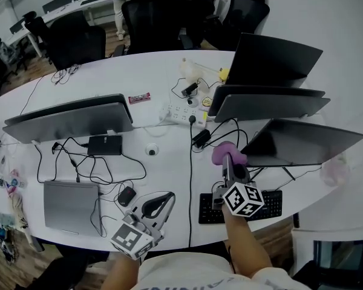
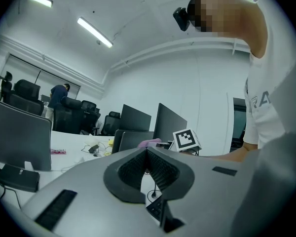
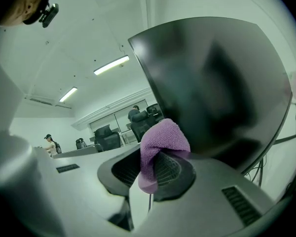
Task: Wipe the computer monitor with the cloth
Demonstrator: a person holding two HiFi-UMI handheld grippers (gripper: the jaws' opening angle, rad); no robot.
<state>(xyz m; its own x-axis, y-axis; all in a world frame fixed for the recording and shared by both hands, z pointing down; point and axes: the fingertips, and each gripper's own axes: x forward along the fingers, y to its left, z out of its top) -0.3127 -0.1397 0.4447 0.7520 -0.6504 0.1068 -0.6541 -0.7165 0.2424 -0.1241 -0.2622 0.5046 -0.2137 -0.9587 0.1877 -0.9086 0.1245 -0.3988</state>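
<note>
A purple cloth (image 1: 222, 153) (image 3: 159, 138) is pinched in my right gripper (image 1: 228, 158) (image 3: 155, 156), which is shut on it. The bunched cloth sticks out past the jaws. It is held at the lower left corner of a dark, tilted monitor (image 1: 304, 141) at the table's right. In the right gripper view that black screen (image 3: 212, 78) fills the space just beyond the cloth; whether they touch I cannot tell. My left gripper (image 1: 168, 198) (image 2: 147, 152) is shut with nothing in it, low over the table's front edge, left of the keyboard.
A black keyboard (image 1: 273, 205) lies under my right arm. A closed laptop (image 1: 71, 205) sits at front left among tangled cables (image 1: 91, 168). More monitors (image 1: 69, 118) (image 1: 267, 100) and a power strip (image 1: 180, 115) stand mid-table. Office chairs (image 1: 78, 41) line the far side.
</note>
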